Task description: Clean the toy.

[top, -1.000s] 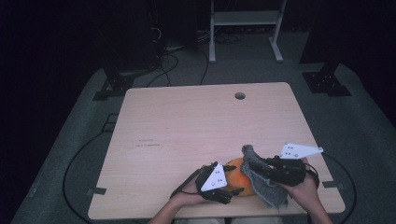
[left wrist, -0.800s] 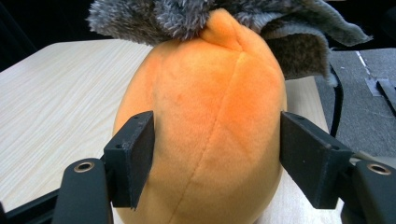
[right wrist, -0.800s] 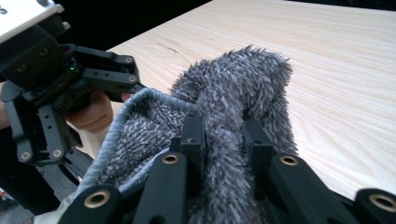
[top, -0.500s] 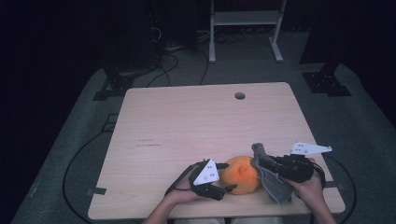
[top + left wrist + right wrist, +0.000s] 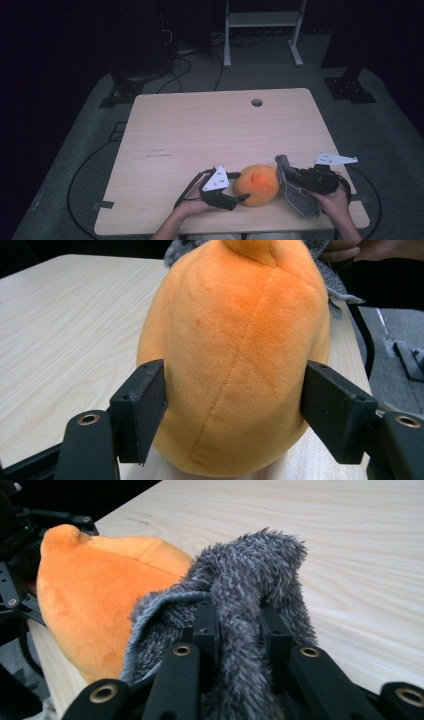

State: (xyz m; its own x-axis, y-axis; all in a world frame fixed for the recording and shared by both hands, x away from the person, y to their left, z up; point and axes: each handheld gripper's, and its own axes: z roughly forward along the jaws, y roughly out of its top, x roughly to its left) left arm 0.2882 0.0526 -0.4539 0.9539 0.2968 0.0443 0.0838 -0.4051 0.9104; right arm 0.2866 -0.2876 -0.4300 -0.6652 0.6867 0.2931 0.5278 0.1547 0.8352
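Pale wood table in a dark room, and your stuff's down at the 6 o'clock edge. Your left gripper has its jaws pressed on both sides of the orange plush. Your right gripper, at 3 o'clock of the plush, is pinched tight on the grey fuzzy cloth, which touches the plush
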